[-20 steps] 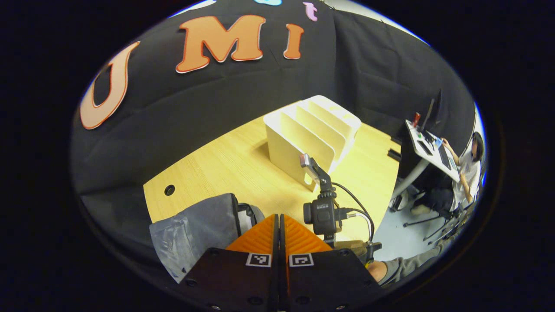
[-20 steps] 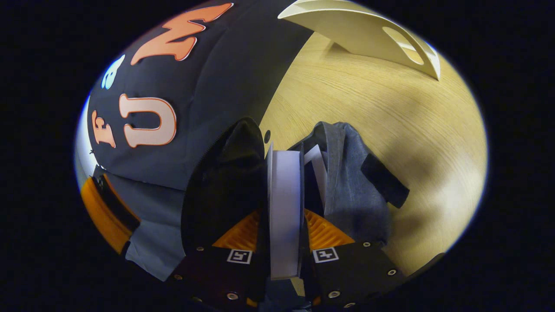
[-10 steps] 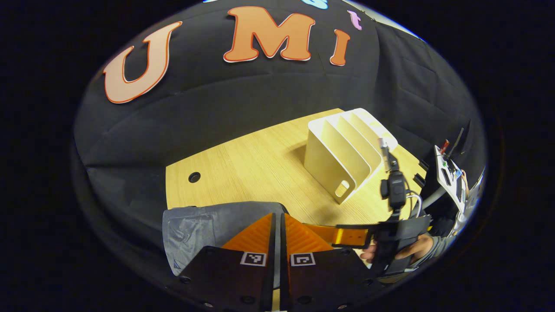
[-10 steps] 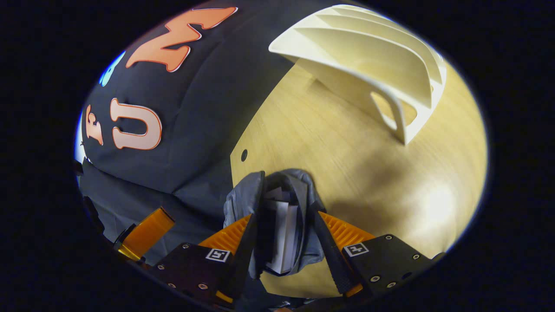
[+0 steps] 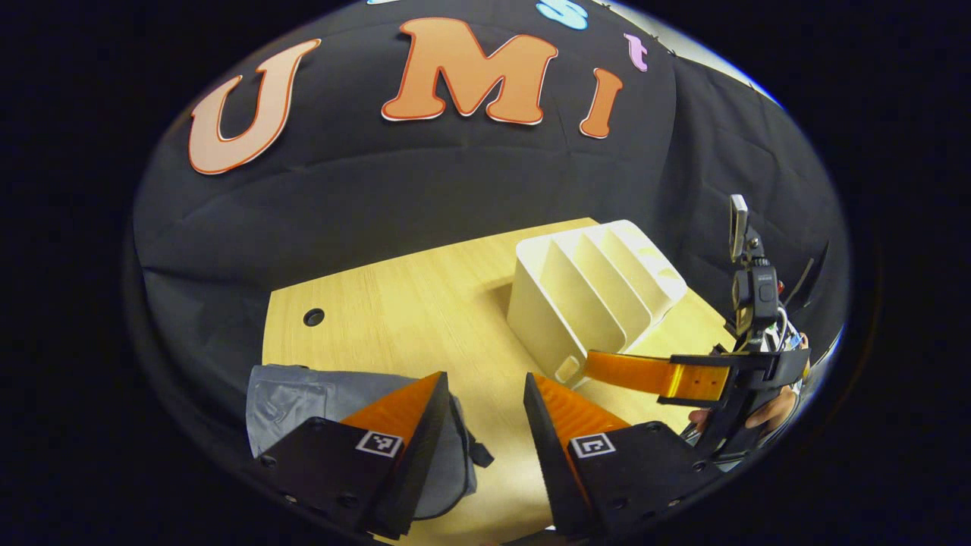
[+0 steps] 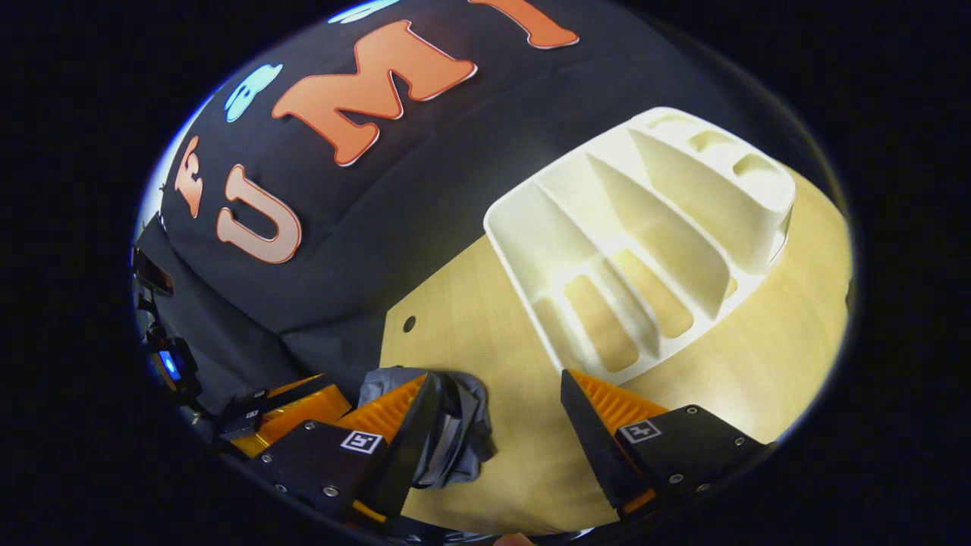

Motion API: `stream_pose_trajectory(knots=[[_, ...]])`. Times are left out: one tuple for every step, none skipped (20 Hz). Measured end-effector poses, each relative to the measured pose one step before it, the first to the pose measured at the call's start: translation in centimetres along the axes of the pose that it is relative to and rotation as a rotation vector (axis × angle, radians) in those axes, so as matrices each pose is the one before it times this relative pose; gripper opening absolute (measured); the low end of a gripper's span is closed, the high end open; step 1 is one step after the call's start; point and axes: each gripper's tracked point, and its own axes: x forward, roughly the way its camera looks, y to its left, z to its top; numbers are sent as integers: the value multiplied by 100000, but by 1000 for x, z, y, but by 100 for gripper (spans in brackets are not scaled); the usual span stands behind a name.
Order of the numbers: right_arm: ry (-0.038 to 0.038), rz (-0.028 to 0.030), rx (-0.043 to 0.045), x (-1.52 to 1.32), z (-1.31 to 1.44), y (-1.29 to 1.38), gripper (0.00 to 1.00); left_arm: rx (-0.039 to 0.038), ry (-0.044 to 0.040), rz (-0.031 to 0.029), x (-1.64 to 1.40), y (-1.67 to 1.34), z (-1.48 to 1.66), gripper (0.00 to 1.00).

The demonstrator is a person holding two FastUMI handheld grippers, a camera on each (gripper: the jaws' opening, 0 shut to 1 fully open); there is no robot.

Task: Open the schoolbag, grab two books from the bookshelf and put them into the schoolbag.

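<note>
While spread wide above the wooden table (image 5: pixel 425 318), left gripper (image 5: pixel 485 425) grips nothing, jaws apart with bare tabletop between them. Starting at the left of the left gripper view: grey schoolbag (image 5: pixel 303 398) lying on the near left part of the table, partly behind the left finger, a dark strap end poking out beside it. Farther back, a small round cable hole (image 5: pixel 313 317) in the tabletop. Toward the middle right, the cream bookshelf (image 5: pixel 592 292) standing upright on the table, well apart from the bag, its slanted dividers showing bare slots. At the far right, right gripper (image 5: pixel 607 368) held by a hand (image 5: pixel 766 413), one finger reaching toward the shelf's near corner; whether touching, cannot tell.

From the right gripper view, left to right: left gripper (image 6: pixel 288 413) at the lower left edge; schoolbag (image 6: pixel 463 428) just beside and partly behind the left finger, mouth gaping, pale book edges (image 6: pixel 444 447) visible inside; right gripper (image 6: pixel 493 447) likewise spread, holding nothing, bare table between its fingers; bookshelf (image 6: pixel 645 235) at upper right, seen from above, slots bare.
</note>
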Motion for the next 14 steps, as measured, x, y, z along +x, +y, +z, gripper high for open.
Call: stream_pose_trajectory(knots=[[-2820, -1791, -3142, -632, 1560, -924, 97, 554, -2241, 1067, 149, -591, 596, 69], [-3072, -1003, -2767, -662, 1432, -796, 98, 597, -2380, 1044, 19, -665, 641, 75], [-2052, -1350, -2883, -671, 1325, -770, 98, 709, -2412, 717, 78, -712, 642, 77], [-3033, -889, -2564, -584, 1446, -721, 98, 155, -2743, 1438, 152, -603, 947, 82], [-2963, -1133, -2634, -565, 1422, -633, 98, 440, -2325, 1109, 155, -617, 665, 85], [-3377, -782, -2116, -423, 1385, -504, 98, 146, -2106, 2389, 82, -295, 560, 90], [-2331, -739, -2492, -478, 1245, -411, 98, 169, -2872, 2252, -195, -320, 840, 91], [-2397, -153, -2709, -537, 1084, -361, 98, -522, -3757, 1889, -210, -189, 738, 93], [-2722, 158, -2844, -462, 1140, -258, 98, -700, -2898, 1363, -169, -386, 1024, 93], [-3011, -368, -2849, -444, 1228, -374, 98, -866, -2499, 2089, -93, -374, 684, 94], [-3193, 135, -3047, -508, 1340, -350, 98, -952, -3139, 1785, 111, -320, 831, 96], [-2781, -240, -2674, -179, 980, -185, 98, -1251, -2199, 2270, 15, -195, 659, 96], [-1922, 799, -2350, -249, 875, -161, 98, -1152, -3115, 1669, -56, -256, 711, 96], [-1774, 311, -2278, -215, 607, -297, 98, -858, -2791, 2375, -467, 89, 648, 96]])
